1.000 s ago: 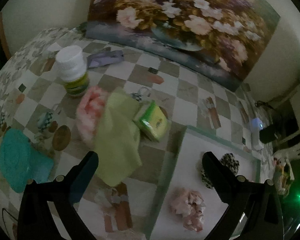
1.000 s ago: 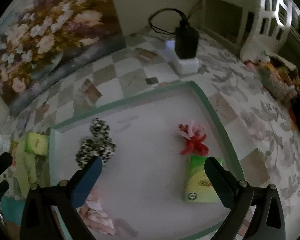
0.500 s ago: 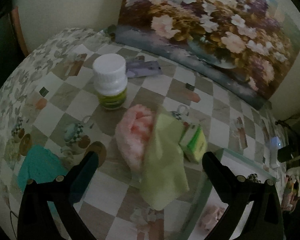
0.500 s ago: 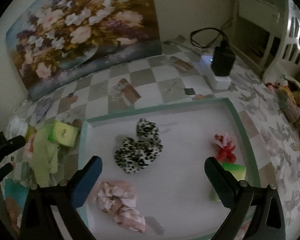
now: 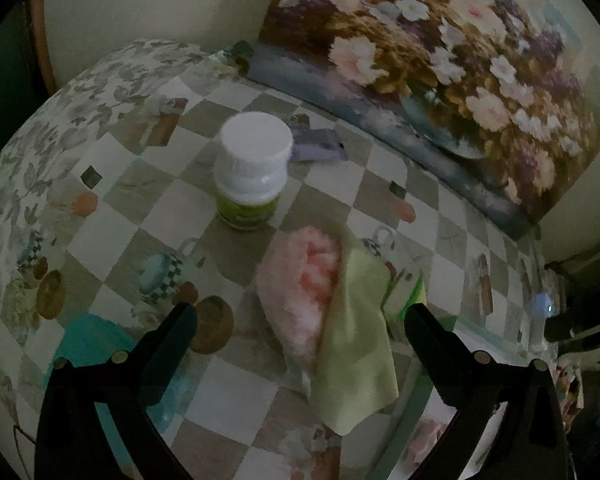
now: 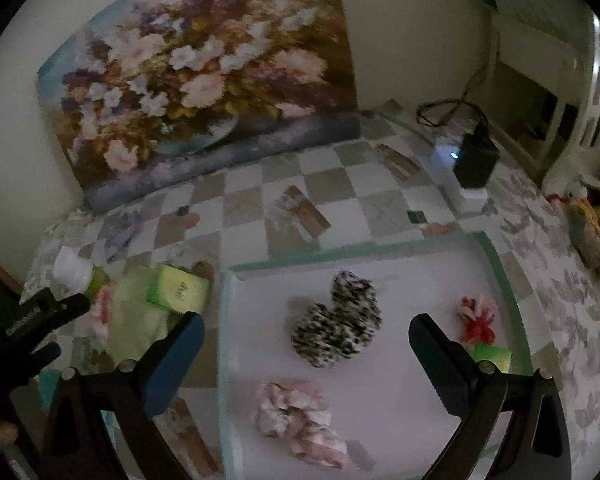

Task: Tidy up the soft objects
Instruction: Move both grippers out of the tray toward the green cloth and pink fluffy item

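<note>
My left gripper (image 5: 300, 320) is open above the table, its jaws wide around a fluffy pink puff (image 5: 300, 280) half covered by a light green cloth (image 5: 352, 344). A teal cloth (image 5: 88, 344) lies under the left finger. My right gripper (image 6: 304, 328) hangs open and empty over a white tray (image 6: 428, 244) with a green rim. In the tray lie a leopard-print scrunchie (image 6: 340, 320), a pale pink scrunchie (image 6: 300, 416), a red and pink bow (image 6: 476, 316) and a green tissue pack (image 6: 492, 356). A second green pack (image 6: 178, 288) sits beside the tray on the cloth.
A white-capped bottle (image 5: 252, 172) stands behind the pink puff, with a purple packet (image 5: 320, 148) further back. A large flower painting (image 6: 196, 80) leans on the wall. A black charger in a white socket block (image 6: 468, 172) sits at the table's back right.
The left gripper swung left and closer to the pink puff and green cloth, leaving the tray at its right edge. The right gripper pulled back and tilted up, showing more of the tray.
</note>
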Demonstrator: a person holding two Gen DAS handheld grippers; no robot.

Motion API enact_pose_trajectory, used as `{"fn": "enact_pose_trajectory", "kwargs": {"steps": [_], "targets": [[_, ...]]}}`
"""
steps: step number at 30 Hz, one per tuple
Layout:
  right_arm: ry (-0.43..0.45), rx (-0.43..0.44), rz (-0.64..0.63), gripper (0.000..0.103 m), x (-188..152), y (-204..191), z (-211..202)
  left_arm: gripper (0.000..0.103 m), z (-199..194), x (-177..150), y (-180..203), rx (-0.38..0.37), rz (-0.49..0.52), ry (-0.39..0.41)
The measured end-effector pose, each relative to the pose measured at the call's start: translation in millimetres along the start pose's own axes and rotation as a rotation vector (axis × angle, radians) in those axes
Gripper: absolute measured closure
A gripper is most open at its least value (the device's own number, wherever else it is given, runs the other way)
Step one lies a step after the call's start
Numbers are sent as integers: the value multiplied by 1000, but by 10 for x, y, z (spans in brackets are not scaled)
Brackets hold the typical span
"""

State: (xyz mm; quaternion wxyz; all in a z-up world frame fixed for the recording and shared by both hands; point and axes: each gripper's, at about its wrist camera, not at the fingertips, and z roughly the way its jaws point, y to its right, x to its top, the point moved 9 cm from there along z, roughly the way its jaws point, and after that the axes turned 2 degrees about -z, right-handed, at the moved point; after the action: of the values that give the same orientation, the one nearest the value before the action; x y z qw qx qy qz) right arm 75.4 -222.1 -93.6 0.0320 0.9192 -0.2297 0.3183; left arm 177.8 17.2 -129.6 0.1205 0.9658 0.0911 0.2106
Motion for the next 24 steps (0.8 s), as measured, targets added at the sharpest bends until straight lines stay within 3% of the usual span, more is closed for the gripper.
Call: {"fn": "enact_pose_trajectory", "kwargs": {"steps": [9,16,24], "targets": [[7,62,-79,0,139,-594,8,0,-42,147,-145,-16,-2,2],[-45,112,-137,0,97,-1017,205,0,72,130,-213,-85,-54,-91],[-120,139,-216,0,-95,-1332,494,0,77,168,-204,-8,1,-72]]}}
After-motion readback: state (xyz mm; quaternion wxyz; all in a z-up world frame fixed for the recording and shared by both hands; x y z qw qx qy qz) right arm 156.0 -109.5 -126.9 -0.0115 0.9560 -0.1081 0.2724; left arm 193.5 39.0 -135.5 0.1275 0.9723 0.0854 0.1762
